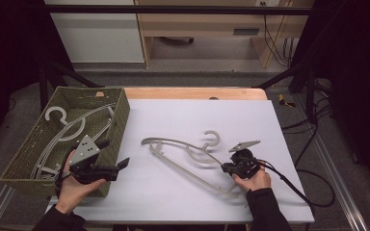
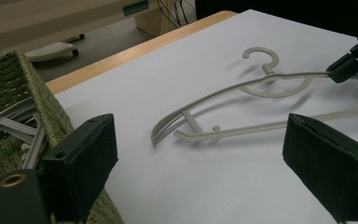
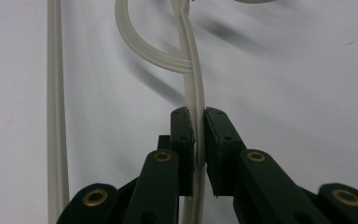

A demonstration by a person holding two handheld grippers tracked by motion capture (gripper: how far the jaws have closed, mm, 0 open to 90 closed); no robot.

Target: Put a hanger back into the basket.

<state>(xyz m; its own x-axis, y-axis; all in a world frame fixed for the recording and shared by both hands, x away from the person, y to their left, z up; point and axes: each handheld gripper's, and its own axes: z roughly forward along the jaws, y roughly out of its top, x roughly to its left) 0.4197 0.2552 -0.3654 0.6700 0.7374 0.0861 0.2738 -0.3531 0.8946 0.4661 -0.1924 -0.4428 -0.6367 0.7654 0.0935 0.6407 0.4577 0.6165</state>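
The pale hanger (image 1: 188, 156) is lying on the white table (image 1: 183, 202), right of centre, its hook (image 1: 212, 137) pointing away from me. I am gripping its upper arm with my right claw (image 1: 229, 167), the jaws pressing tight on the thin bar from both sides, at the end nearest my right hand (image 1: 254, 180). My left claw (image 1: 120, 166) is hovering with its jaws standing wide apart, nothing between them, well apart from the hanger's far end. Just beside it the woven green basket (image 1: 120, 115) is sitting at the table's left edge, holding more hangers (image 1: 67, 127). Nothing is lying between the left claw and the hanger.
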